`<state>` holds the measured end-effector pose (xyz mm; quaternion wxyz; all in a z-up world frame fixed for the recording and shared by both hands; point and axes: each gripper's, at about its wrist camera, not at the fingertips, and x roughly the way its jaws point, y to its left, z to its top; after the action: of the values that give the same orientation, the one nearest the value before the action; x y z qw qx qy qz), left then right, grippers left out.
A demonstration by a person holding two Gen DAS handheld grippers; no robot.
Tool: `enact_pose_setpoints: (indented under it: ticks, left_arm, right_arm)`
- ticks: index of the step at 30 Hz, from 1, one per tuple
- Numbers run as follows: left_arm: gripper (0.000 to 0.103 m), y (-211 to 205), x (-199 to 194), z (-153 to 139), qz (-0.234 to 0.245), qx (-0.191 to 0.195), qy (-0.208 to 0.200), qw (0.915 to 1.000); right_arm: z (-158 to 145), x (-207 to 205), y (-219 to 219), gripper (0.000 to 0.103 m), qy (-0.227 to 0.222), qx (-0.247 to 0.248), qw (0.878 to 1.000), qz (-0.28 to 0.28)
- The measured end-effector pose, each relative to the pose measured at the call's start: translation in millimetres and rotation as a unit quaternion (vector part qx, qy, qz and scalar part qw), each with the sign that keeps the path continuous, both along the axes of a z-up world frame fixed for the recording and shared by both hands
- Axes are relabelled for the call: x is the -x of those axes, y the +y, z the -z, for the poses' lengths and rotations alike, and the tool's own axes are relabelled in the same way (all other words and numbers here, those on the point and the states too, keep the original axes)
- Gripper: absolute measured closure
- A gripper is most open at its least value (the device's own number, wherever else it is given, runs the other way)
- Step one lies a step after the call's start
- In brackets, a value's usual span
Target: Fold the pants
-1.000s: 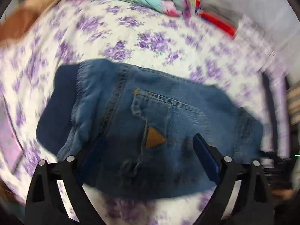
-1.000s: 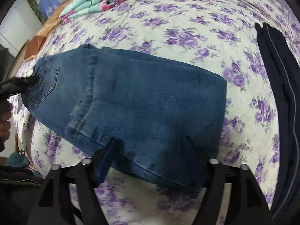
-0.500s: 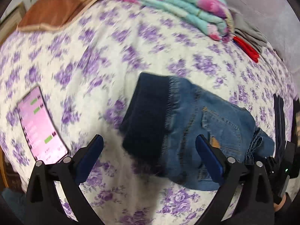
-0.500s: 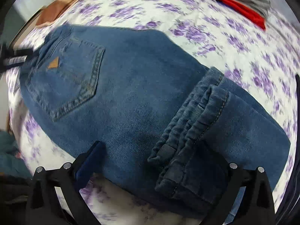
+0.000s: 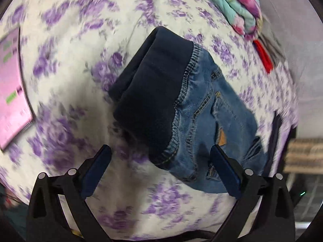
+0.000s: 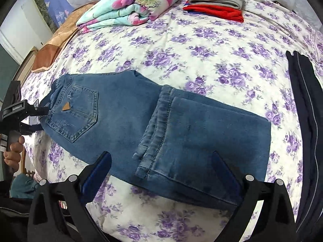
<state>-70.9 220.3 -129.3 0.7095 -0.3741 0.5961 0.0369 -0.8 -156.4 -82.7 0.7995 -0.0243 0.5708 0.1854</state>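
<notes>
Blue jeans [image 6: 125,119] lie folded on the flowered bed sheet [image 6: 181,46], leg ends laid back over the thighs, back pocket up at the left. In the left wrist view the jeans [image 5: 201,121] show their dark waistband [image 5: 153,92] end. My left gripper [image 5: 160,171] is open and empty, just short of the waistband. My right gripper [image 6: 161,173] is open and empty, above the near edge of the folded legs. The left gripper also shows in the right wrist view [image 6: 34,111] at the waistband end.
A pink-screened phone [image 5: 10,88] lies on the sheet at the left. A folded floral blanket [image 6: 133,6], red and grey clothes [image 6: 218,4] sit at the back. Dark pants [image 6: 306,111] lie along the right. A brown pillow [image 6: 54,46] is back left.
Both grippers have drawn back from the jeans. The left one swung toward the waistband end. The leg ends now lie folded over the thighs.
</notes>
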Motion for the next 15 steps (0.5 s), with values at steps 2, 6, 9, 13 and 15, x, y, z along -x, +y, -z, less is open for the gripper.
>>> enact_pose_setpoints:
  ticks: [2, 6, 9, 13, 15]
  left_arm:
    - [0.008, 1.6, -0.3, 5.0, -0.006, 0.017, 0.009, 0.9998]
    - [0.009, 7.0, -0.5, 19.7, -0.015, 0.032, 0.027, 0.999]
    - [0.01, 13.1, -7.4, 21.8, -0.038, 0.056, 0.02, 0.9975]
    - [0.025, 25.1, -14.1, 19.8, -0.06, 0.107, 0.03, 0.992]
    - [0.027, 24.7, -13.2, 9.8, -0.048, 0.12, 0.02, 0.9914]
  right_arm:
    - [-0.7, -0.6, 0.5, 0.004, -0.004, -0.003, 1.0, 0.001]
    - [-0.8, 0.9, -3.4, 0.004, -0.004, -0.012, 1.0, 0.006]
    - [3.1, 3.0, -8.3, 0.004, 0.0, -0.009, 1.0, 0.009]
    - [2.3, 5.3, -14.5, 0.004, -0.002, -0.006, 1.0, 0.012]
    - [0.5, 6.8, -18.9, 0.004, -0.007, -0.008, 1.0, 0.015]
